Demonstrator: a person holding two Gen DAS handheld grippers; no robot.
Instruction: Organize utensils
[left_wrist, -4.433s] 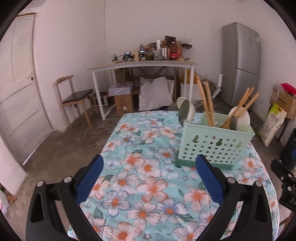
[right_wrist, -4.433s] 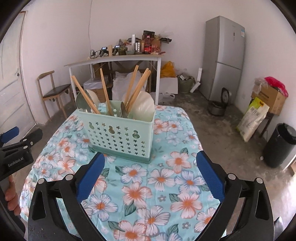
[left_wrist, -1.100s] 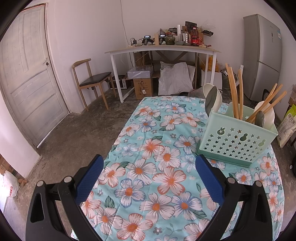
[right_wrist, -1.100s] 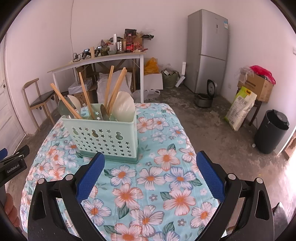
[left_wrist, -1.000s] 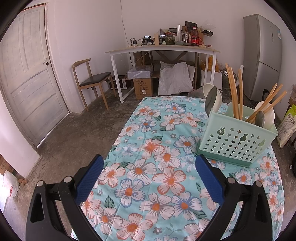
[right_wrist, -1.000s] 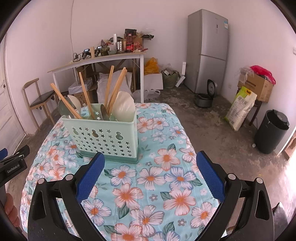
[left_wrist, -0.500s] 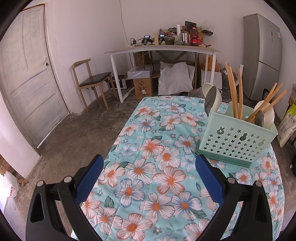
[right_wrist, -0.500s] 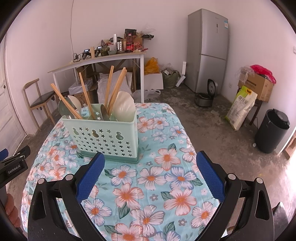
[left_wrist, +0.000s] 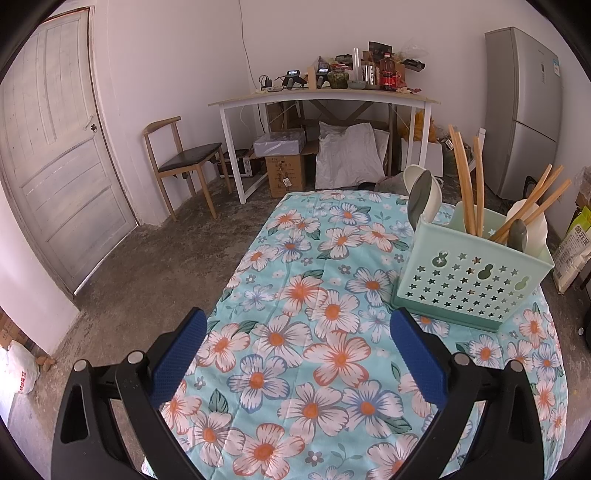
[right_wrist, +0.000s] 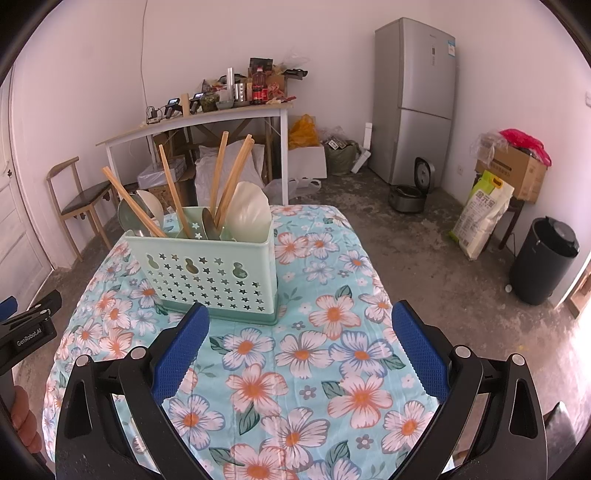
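A mint green utensil caddy (left_wrist: 469, 273) with star cut-outs stands on the floral tablecloth (left_wrist: 314, 332); it also shows in the right wrist view (right_wrist: 210, 273). It holds wooden chopsticks (right_wrist: 218, 177), green and white spoons (right_wrist: 247, 214) and more chopsticks (left_wrist: 465, 184). My left gripper (left_wrist: 299, 350) is open and empty, hovering over the cloth left of and nearer than the caddy. My right gripper (right_wrist: 299, 347) is open and empty, just in front of the caddy. The left gripper's body (right_wrist: 29, 328) shows at the right wrist view's left edge.
A white desk (left_wrist: 325, 99) with clutter, a wooden chair (left_wrist: 181, 162), a door (left_wrist: 55, 155) and a grey fridge (right_wrist: 413, 99) line the walls. A black bin (right_wrist: 543, 258), a rice sack (right_wrist: 480, 214) and boxes stand right of the table.
Since 4.4 s ago both grippers have pulled back from the caddy, which looks smaller. Over the last second nothing has visibly moved.
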